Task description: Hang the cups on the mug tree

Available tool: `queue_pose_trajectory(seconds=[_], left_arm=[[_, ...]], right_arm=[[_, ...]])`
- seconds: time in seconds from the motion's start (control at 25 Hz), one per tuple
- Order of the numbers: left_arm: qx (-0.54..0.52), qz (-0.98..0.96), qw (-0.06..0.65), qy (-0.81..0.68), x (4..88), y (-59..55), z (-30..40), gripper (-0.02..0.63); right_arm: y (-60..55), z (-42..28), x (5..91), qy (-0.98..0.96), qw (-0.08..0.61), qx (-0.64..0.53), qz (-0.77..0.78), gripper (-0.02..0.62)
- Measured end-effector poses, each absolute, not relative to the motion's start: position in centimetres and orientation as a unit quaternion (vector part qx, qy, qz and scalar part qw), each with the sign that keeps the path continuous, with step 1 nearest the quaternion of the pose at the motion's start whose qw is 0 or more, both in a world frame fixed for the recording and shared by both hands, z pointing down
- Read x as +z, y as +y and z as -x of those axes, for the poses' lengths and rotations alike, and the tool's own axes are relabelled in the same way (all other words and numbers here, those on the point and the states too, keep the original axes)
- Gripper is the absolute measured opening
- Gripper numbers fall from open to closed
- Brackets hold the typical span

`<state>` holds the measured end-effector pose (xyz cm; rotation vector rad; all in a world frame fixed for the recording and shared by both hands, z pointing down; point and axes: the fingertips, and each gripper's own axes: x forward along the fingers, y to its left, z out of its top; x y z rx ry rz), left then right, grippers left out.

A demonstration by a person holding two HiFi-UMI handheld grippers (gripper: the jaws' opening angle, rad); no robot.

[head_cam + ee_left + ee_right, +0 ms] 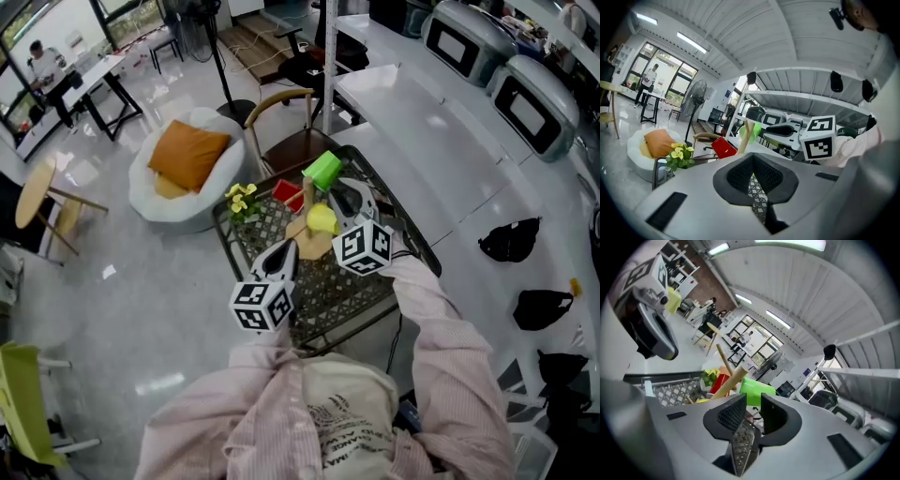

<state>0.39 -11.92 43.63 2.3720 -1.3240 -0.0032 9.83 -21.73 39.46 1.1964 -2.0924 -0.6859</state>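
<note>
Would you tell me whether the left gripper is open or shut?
Shut: the left gripper holds nothing, and in its own view the jaws meet at the tips.

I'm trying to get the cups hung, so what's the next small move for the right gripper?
Probably ease the green cup toward a mug tree peg: it sits right at the right gripper's tips, beside the pegs; whether it's gripped or already hooked isn't clear.
</note>
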Motion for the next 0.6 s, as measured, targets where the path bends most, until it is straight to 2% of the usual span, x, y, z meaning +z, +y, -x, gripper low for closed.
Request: queue_pose_trajectory(seconds=[0.24, 0.6], left_arm=[[0.004, -0.865, 0.19, -0.464, 43.0, -11.6, -0.2, -0.002], [0.011, -0.875, 0.162, -0.456, 42.2, -11.0, 1.0, -0.002]], right_arm=[[-20.2, -10.9, 39.9, -0.82, 0.243, -0.144, -0.498, 0.025], [-17.2, -9.5, 41.1, -0.868, 0.141, 0.004, -0.476, 0.001]])
